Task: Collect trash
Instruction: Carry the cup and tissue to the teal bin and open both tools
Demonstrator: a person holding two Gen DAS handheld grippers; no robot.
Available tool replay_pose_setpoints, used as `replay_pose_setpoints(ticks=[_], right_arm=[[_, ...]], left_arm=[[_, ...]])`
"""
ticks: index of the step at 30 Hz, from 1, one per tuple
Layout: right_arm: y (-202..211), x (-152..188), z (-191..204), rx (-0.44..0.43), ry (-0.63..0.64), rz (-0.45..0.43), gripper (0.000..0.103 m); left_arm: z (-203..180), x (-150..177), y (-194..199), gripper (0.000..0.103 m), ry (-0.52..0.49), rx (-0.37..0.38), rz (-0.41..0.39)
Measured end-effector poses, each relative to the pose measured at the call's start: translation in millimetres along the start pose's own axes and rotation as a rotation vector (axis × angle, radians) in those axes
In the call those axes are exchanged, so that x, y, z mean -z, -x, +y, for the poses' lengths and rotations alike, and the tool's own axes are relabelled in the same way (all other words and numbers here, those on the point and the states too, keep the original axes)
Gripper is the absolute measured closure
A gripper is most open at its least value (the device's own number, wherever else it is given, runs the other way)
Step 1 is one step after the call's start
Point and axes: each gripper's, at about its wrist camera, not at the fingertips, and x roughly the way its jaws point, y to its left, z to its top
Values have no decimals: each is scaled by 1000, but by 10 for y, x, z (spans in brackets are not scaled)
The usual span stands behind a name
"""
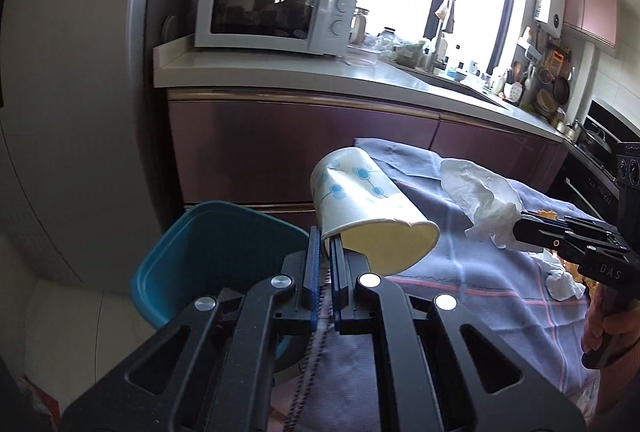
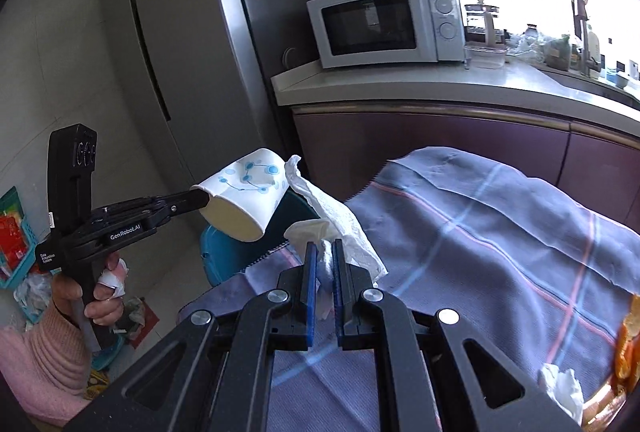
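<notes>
Left gripper (image 1: pixel 326 248): black frame, blue ribbed pads, jaws narrow and pinched on the rim of the paper cup (image 1: pixel 368 207).
Paper cup: white thin card printed with pale blue dots joined by fine lines; dented side, cream inside, mouth squashed to an oval. It is tipped on its side in the air, at 12 o'clock from the left pads, just past the table edge.
Right gripper (image 2: pixel 325 256): same build, jaws narrow and clamped on the tissue (image 2: pixel 340 220).
Tissue: white, soft, embossed and crumpled, one long flap trailing towards 11 o'clock from the pads.
Bin (image 1: pixel 208 252): teal plastic, smooth, rounded corners, open top, at 10 o'clock from the left pads, below the cup.
Cloth (image 2: pixel 480 232): grey-blue woven fabric with pink and light blue stripes, wrinkled over the table.
Loose wad (image 2: pixel 562 388): a second crumpled white tissue lying on the cloth at 4 o'clock from the right pads.
</notes>
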Motion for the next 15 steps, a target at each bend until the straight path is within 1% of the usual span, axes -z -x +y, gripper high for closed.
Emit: replay_pose_setpoints(ticks=[3, 6, 10, 15], right_arm=[[-229, -98, 139, -32, 28, 34, 97], [-421, -151, 251, -56, 46, 60, 97], [-648, -192, 372, -80, 65, 94, 97], [-937, -242, 456, -110, 60, 145, 97]], left_arm=[[253, 41, 7, 99, 29, -41, 6], [451, 87, -10, 99, 56, -58, 16], [632, 168, -99, 99, 84, -74, 38], [770, 185, -190, 99, 110, -110, 39]])
